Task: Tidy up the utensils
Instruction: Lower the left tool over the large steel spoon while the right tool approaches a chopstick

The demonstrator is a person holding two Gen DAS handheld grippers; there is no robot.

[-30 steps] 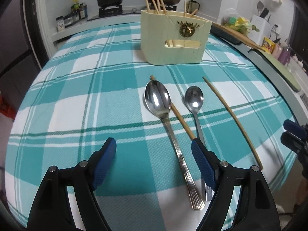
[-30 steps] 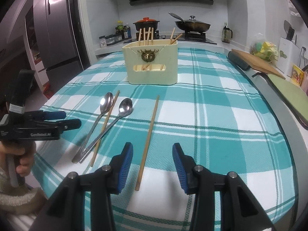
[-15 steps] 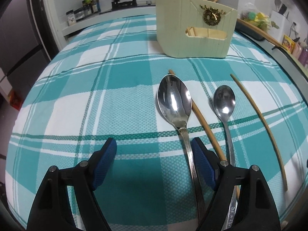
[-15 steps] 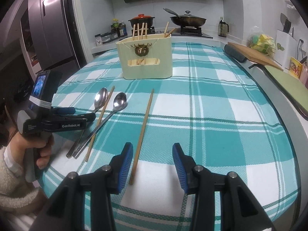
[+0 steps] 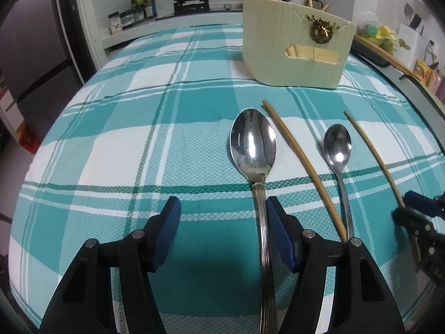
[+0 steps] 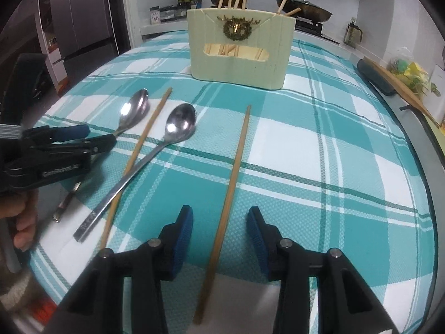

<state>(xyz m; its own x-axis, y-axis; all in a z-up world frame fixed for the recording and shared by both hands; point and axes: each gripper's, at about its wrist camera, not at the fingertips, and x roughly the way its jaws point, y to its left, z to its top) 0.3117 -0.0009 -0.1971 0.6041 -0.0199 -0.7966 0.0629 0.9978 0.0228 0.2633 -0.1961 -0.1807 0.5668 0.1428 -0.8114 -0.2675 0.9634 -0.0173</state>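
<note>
Left wrist view: the left gripper (image 5: 222, 232) has dropped over the big spoon (image 5: 254, 150), jaws closing around its handle but not yet pressing. Near the table's front edge the right gripper (image 6: 220, 235) has slid over the lone chopstick (image 6: 232, 179), also closing — both pickups are imminent, bound for the cream utensil holder (image 6: 240, 47) mid-table.

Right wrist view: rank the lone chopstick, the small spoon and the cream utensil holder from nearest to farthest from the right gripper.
From the right gripper, whose jaws are closing:
1. Lone chopstick: lying between the jaws, not yet pinched.
2. Small spoon: up and to the left, on the cloth.
3. Cream utensil holder: farthest, standing at the far end of the table.
</note>
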